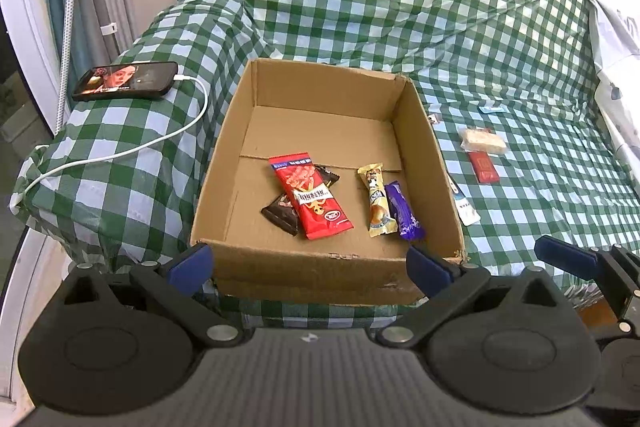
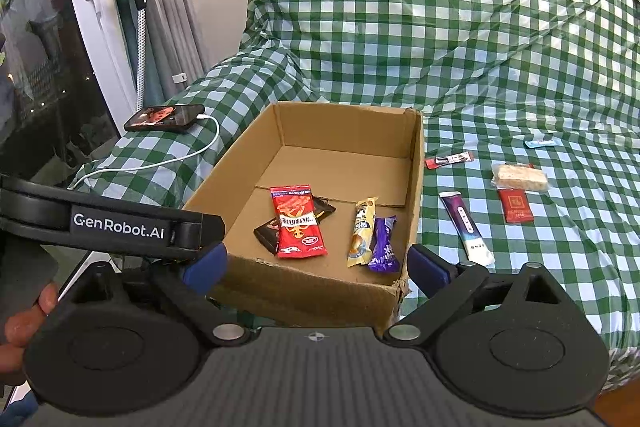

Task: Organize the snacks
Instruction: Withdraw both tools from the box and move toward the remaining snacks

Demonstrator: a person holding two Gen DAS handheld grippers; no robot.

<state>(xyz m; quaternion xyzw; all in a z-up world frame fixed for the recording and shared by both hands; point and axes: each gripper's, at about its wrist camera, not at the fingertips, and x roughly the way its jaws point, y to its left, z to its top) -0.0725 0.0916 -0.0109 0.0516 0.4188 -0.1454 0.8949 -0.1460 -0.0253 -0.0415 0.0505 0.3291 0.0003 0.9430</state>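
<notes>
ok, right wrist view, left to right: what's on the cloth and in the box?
phone → red pack → beige bar → purple bar → long white-tipped stick → small red packet, all but the phone and last two inside the box.

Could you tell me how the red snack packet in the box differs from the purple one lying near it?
The red snack packet is broad and flat; the purple packet is narrower and smaller. The red one lies on top of a dark brown packet, while the purple one rests on the box floor, edge to edge with a gold packet. Both lie flat inside the cardboard box, lengthwise toward its far wall.
</notes>
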